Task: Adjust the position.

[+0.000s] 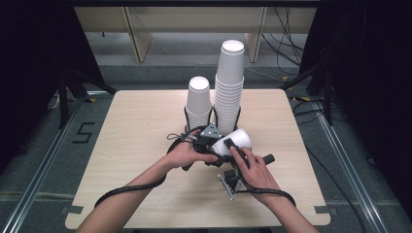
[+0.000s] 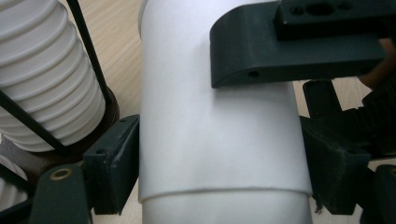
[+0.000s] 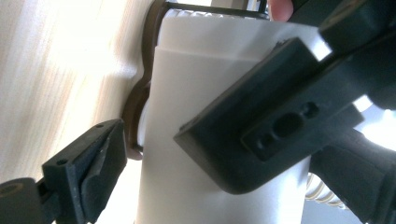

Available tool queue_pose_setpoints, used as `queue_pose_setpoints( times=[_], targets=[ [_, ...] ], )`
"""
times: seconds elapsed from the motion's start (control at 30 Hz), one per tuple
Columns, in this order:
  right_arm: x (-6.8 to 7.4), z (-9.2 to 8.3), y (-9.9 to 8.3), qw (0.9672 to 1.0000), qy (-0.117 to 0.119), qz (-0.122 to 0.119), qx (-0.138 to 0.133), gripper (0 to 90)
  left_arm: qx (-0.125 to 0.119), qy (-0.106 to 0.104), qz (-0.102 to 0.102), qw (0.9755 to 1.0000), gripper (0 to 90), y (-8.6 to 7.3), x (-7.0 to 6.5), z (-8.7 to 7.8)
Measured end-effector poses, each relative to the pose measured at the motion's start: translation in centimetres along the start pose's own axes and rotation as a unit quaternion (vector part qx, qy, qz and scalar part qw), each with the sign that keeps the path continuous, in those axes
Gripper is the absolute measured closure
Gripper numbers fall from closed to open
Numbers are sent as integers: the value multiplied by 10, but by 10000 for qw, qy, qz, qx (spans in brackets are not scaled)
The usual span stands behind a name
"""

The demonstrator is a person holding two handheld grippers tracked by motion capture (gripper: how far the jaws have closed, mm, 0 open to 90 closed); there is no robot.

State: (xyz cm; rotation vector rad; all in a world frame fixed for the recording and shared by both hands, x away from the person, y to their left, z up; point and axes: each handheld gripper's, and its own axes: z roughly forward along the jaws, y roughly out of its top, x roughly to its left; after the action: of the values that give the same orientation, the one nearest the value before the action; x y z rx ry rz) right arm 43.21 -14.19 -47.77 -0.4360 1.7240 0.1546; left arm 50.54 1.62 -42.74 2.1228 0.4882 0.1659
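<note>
My left gripper (image 1: 210,141) has its jaws pressed on both flanks of the cup (image 1: 236,141), about as tight as they go on it, so that side has hold. My right gripper (image 1: 232,160): jaws wide, one off to the side & clear of the cup wall in the right gripper view, so no grip there. The cup (image 2: 219,140) lies tipped over, mouth up-right, just in front of the tall stack (image 1: 229,87), held off the surface (image 1: 141,145) as far as I can tell.

Handling, my guess: paper cup, v. light, thin wall, dents easily. A seam or 2nd cup edge shows low on the wall (image 2: 224,190), so maybe two nested; can't tell. Surface is smooth, a bit slippery, tapered, so jaws may slide toward the narrow end. Best hold is near the rolled rim, where it's stiffest, or light pressure mid-wall. Squeeze hard & it ovals.

Room: tall stack & short stack (image 1: 198,104) stand in wire holders right behind the cup, close. Both are tippy, esp. the tall one; a bump would topple it. The holder rods (image 2: 88,51) sit just beside my left jaw. Open surface is left, right & nearer me than the stacks; the surface edge is well apart. Pull back toward me before swinging.
</note>
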Motion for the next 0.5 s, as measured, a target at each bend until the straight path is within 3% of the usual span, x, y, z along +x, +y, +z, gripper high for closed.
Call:
queue_pose_setpoints(
  times=[0.03, 0.07, 0.1, 0.13, 0.17, 0.2, 0.23, 0.27, 0.33, 0.37, 0.4, 0.47, 0.5],
  targets=[
    [0, 0, 0, 10000, 5, -18, -10, 41, -33, 2, -41, 10000, 212, 0, 0, 0],
    [-5, 2, 0, 9992, -154, -307, -217, 38, -66, 13, -46, 10000, 213, 0, 1, 0],
    [-4, 1, 0, 9993, -179, -253, -193, 36, -91, 33, -72, 9999, 213, -1, 1, -1],
    [1, -1, -1, 10000, -68, 23, -54, 31, -103, 35, -73, 9999, 213, -1, 2, -1],
    [-1, -2, -2, 9999, -71, -94, -81, 28, -110, 35, -62, 9999, 213, -1, 3, -1],
    [-1, -3, -2, 9999, -107, 10, -43, 27, -131, 55, -92, 9999, 213, -2, 2, -1],
    [-4, -4, -4, 9998, -124, -117, -87, 26, -153, 65, -123, 9998, 213, -3, 2, -1],
    [-4, -6, -5, 9998, -155, -48, -79, 25, -164, 59, -115, 9998, 213, -4, 3, -1],
    [-9, -8, -7, 9992, -264, -204, -213, 25, -190, 99, -100, 9997, 212, -5, 4, -1],
    [-10, -12, -9, 9994, -244, -205, -146, 24, -169, 88, -110, 9998, 212, -6, 5, -1],
    [-10, -14, -12, 9994, -281, -132, -178, 24, -175, 118, -111, 9997, 211, -7, 5, -1],
    [-10, -18, -14, 9998, -136, -89, -73, 25, -241, 127, -137, 9995, 211, -9, 6, -1],
    [-5, -21, -16, 9992, -143, 355, 63, 25, -281, 143, -148, 9994, 211, -9, 6, -2]
  ],
)
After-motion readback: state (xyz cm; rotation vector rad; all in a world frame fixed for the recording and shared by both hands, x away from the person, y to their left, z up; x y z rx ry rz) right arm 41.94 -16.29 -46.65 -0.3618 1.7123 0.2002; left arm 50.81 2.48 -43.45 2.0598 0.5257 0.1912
